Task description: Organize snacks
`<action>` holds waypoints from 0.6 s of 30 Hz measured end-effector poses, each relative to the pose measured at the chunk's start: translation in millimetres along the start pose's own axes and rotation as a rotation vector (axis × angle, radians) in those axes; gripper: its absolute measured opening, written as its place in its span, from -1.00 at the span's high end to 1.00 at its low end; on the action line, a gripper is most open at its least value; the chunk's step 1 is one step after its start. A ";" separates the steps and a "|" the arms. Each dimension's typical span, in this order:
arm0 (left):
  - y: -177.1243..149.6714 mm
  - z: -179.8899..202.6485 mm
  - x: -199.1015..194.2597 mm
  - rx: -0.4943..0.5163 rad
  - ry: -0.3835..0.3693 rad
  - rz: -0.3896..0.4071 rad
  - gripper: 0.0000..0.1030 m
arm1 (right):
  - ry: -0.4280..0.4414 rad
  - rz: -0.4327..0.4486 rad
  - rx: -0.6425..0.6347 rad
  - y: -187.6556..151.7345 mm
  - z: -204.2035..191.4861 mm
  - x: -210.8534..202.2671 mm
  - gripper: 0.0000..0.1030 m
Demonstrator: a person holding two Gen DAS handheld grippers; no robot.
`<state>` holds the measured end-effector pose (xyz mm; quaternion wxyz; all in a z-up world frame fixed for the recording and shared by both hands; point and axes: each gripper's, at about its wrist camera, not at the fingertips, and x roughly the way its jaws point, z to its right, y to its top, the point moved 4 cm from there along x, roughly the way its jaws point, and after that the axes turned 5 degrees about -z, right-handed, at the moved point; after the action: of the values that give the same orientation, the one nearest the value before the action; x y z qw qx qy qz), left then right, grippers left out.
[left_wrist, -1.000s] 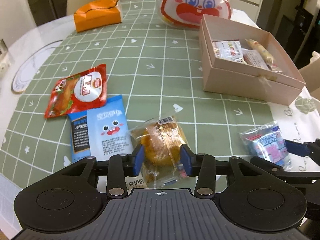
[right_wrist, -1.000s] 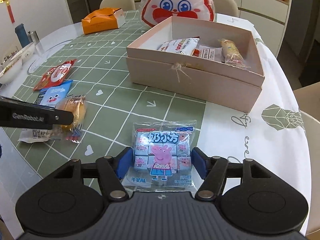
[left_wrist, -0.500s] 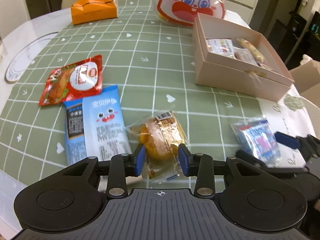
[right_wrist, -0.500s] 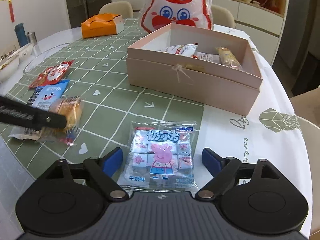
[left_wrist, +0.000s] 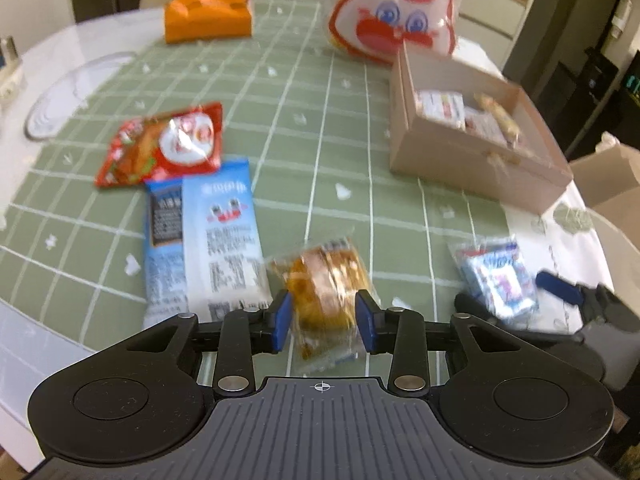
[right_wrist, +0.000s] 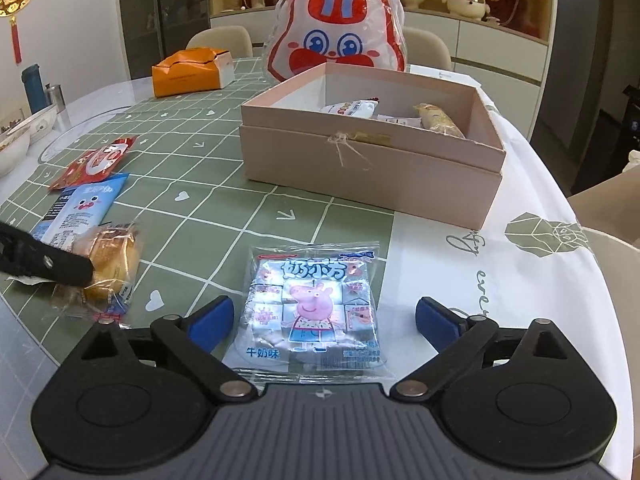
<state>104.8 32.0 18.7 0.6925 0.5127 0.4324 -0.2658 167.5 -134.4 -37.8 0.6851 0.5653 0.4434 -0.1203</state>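
Left gripper (left_wrist: 324,316) pinches wrapped cake (left_wrist: 326,280). Right gripper (right_wrist: 322,320) spread wide around Peppa Pig pack (right_wrist: 314,308) near table's front edge, not touching; label "奶小方", "牛奶味".

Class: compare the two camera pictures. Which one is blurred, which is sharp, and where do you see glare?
Left wrist view: motion blur smears the cake packet and pink box; the left gripper itself stays crisp. Right wrist view: sharp; glare on the Peppa Pig packet and the rabbit bag; fisheye bends the table edge.
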 end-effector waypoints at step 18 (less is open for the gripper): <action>10.4 23.5 24.3 0.068 0.026 -0.020 -0.25 | 0.004 -0.002 -0.003 -0.5 -1.2 0.3 -1.00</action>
<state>132.6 15.2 4.9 0.6663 0.5349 0.4373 -0.2806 166.8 -133.4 -38.3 0.6849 0.5639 0.4458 -0.1192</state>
